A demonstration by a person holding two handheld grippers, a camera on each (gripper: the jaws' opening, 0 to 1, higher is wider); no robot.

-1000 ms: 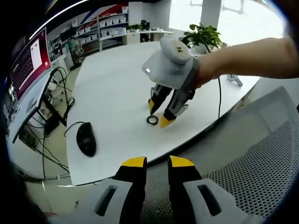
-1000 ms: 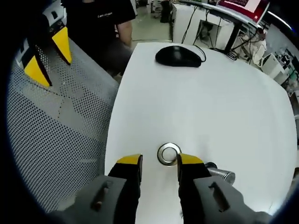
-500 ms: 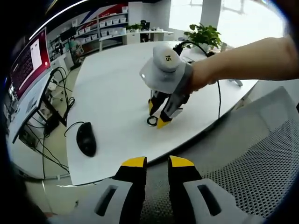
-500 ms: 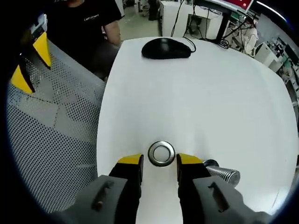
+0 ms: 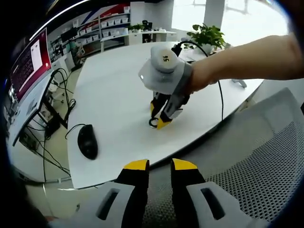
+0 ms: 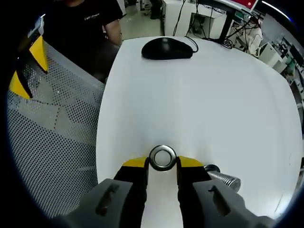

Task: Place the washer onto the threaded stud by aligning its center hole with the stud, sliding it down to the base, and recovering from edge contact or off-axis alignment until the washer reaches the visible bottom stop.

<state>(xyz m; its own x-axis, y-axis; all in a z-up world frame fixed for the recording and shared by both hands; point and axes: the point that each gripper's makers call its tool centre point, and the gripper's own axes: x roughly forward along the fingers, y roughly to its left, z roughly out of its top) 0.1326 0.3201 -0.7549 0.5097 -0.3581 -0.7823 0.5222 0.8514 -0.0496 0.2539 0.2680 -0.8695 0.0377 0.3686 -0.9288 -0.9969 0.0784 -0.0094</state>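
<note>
The washer (image 6: pixel 163 158) lay flat on the white table (image 6: pixel 213 95), and the right gripper (image 6: pixel 162 163) had its yellow-tipped jaws drawn in around it, one tip against each side of the rim; from the right gripper view they looked closed on the ring, though whether they gripped it firmly or merely touched it could not be told. The likely trouble from there lay in the lift: a thin ring flat on a smooth top gives the tips little edge to bite, so it could skate away or pop out sideways if the squeeze came on unevenly. Just beside the washer, behind the right jaw, lay a threaded metal piece (image 6: pixel 222 178) on its side, probably the stud; if so, the washer could catch its edge on the end of the thread or go on crooked and jam before reaching the bottom stop. The washer itself was a plain, bright metal ring with a wide round hole and a smooth, slightly shiny face. In the left gripper view it showed as a small dark ring (image 5: pixel 153 123) under the right gripper's tips, near the table edge closest to the washer. The left gripper (image 5: pixel 159 165) hovered well away from the washer over a grey mesh chair (image 5: pixel 256 166), jaws slightly apart and holding nothing. A black computer mouse (image 6: pixel 167 48) sat far beyond the washer.
</note>
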